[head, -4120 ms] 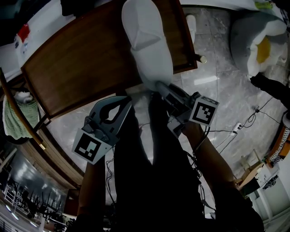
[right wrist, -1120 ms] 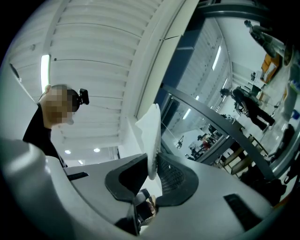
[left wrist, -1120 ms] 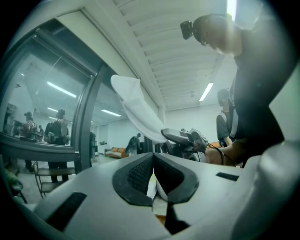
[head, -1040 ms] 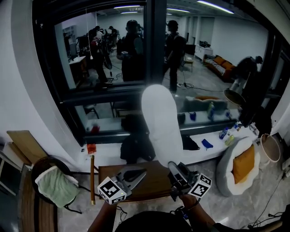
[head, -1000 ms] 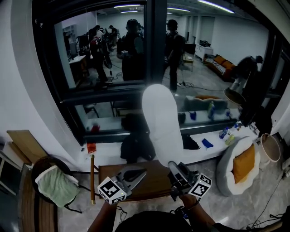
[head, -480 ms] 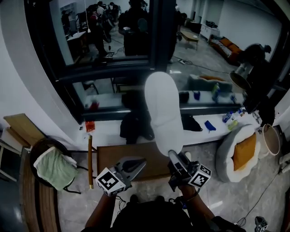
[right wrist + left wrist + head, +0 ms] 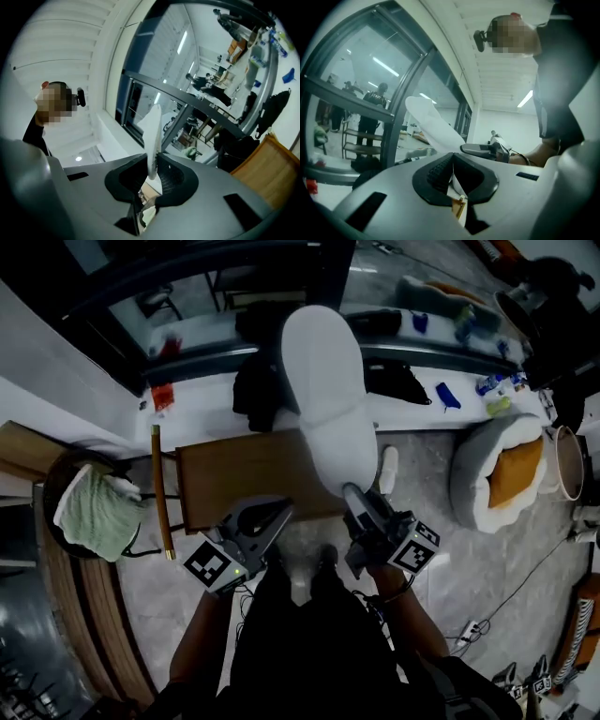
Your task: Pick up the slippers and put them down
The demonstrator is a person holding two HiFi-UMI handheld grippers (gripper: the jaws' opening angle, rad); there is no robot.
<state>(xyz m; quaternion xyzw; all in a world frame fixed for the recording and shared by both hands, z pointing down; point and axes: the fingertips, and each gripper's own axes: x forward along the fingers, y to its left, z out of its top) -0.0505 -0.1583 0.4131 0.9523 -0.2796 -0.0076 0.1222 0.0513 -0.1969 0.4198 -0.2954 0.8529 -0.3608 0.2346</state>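
A long white slipper (image 7: pixel 323 399) stands up from my right gripper (image 7: pixel 350 493), which is shut on its near end. It hangs over the far edge of a brown wooden table (image 7: pixel 234 474). In the right gripper view the slipper (image 7: pixel 153 133) shows edge-on, pinched between the dark pads. My left gripper (image 7: pixel 284 510) is level beside it, a little to the left, shut with nothing in it. The left gripper view shows the jaws (image 7: pixel 453 157) meeting, with the slipper (image 7: pixel 431 126) and right gripper (image 7: pixel 485 150) beyond. A second small white slipper-like shape (image 7: pixel 387 470) lies on the floor by the table.
A round chair with a green towel (image 7: pixel 94 512) stands at left, a wooden pole (image 7: pixel 159 493) beside the table. A grey pet bed with an orange cushion (image 7: pixel 502 470) lies at right. Black bags (image 7: pixel 253 390) sit on a white ledge under a window. Cables run across the floor.
Both grippers have sunk, the slipper still in the right one. The head view has tipped down from the window to the table and floor.
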